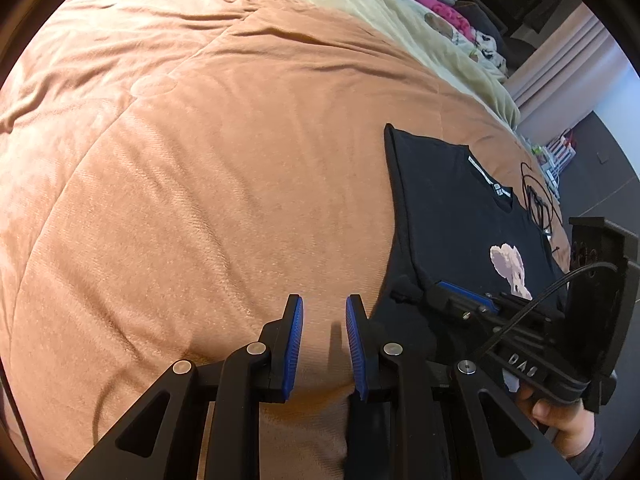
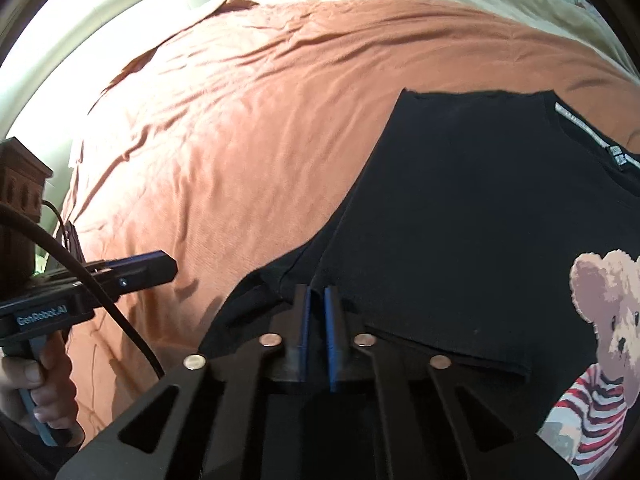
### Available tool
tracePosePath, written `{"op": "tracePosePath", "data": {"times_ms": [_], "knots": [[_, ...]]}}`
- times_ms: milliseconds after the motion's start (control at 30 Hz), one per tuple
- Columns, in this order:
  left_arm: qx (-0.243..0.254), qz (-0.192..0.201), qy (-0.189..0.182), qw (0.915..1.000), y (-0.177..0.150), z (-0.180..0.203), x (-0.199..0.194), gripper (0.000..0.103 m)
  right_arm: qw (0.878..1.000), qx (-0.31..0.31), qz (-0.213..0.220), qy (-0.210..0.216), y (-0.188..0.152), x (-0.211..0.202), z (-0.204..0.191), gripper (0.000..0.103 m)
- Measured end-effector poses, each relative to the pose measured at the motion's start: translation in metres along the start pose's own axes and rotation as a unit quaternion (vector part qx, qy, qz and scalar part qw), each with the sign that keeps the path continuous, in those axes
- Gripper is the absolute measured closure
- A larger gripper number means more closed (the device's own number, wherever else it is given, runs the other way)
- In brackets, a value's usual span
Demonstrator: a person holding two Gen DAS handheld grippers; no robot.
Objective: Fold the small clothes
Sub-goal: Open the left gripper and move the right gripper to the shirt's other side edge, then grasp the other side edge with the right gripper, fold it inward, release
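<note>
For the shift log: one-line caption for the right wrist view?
Right gripper shut on the black T-shirt sleeve edge, on the orange bedspread.

"GenRobot.AI" stands in pale letters on the side of my left tool (image 2: 132, 270), at nine o'clock in my right wrist view. The neck tape of the black T-shirt (image 2: 460, 200) carries print too small to read.

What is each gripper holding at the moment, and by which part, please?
The right gripper pinches the black T-shirt at its sleeve. The left gripper holds nothing, open over the blanket.
</note>
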State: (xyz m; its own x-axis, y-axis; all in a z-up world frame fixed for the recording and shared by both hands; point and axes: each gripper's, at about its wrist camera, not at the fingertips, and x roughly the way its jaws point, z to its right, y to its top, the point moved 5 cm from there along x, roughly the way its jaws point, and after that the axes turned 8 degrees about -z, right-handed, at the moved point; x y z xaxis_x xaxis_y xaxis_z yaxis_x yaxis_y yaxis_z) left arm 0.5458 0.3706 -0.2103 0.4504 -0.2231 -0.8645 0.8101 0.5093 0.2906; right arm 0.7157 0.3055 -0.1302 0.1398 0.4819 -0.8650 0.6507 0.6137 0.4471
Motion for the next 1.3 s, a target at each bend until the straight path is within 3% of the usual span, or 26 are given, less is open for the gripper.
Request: {"op": "tracePosePath", "data": {"times_ms": [233,567,800,833,900,933,967,1200,1300], "knots": [[0.019,-0.002,0.002,0.9998,0.004,0.017,0.003,0.079,1.0,0.007,0.028,0.001,0.002,-0.032,0.013,0.103],[0.028,-0.007,0.009,0.9996,0.013,0.036,0.017,0.079,0.996,0.038,0.078,-0.027,0.006,-0.091,0.07,0.103],[0.027,-0.013,0.012,0.9995,0.015,0.039,0.023,0.079,0.999,-0.009,0.031,-0.033,-0.003,-0.067,0.036,0.103],[0.026,-0.015,0.012,0.9995,0.015,0.038,0.025,0.079,0.999,-0.015,0.027,-0.029,-0.003,-0.064,0.031,0.098],[0.027,-0.019,0.011,0.9994,0.013,0.039,0.027,0.079,0.999,-0.03,0.016,-0.029,-0.007,-0.054,0.019,0.077],[0.028,-0.02,0.01,0.9994,0.012,0.039,0.028,0.079,0.999,-0.034,0.014,-0.031,-0.007,-0.051,0.016,0.059],[0.029,-0.02,0.009,0.9993,0.012,0.039,0.028,0.079,0.999,-0.037,0.014,-0.032,-0.009,-0.049,0.013,0.049],[0.013,-0.021,-0.007,0.9997,0.007,0.028,0.03,0.079,0.998,-0.057,0.0,-0.026,-0.003,-0.025,-0.001,0.047],[0.008,-0.019,-0.012,0.9997,0.005,0.023,0.029,0.079,0.998,-0.058,-0.001,-0.022,0.0,-0.016,-0.001,0.056]]}}
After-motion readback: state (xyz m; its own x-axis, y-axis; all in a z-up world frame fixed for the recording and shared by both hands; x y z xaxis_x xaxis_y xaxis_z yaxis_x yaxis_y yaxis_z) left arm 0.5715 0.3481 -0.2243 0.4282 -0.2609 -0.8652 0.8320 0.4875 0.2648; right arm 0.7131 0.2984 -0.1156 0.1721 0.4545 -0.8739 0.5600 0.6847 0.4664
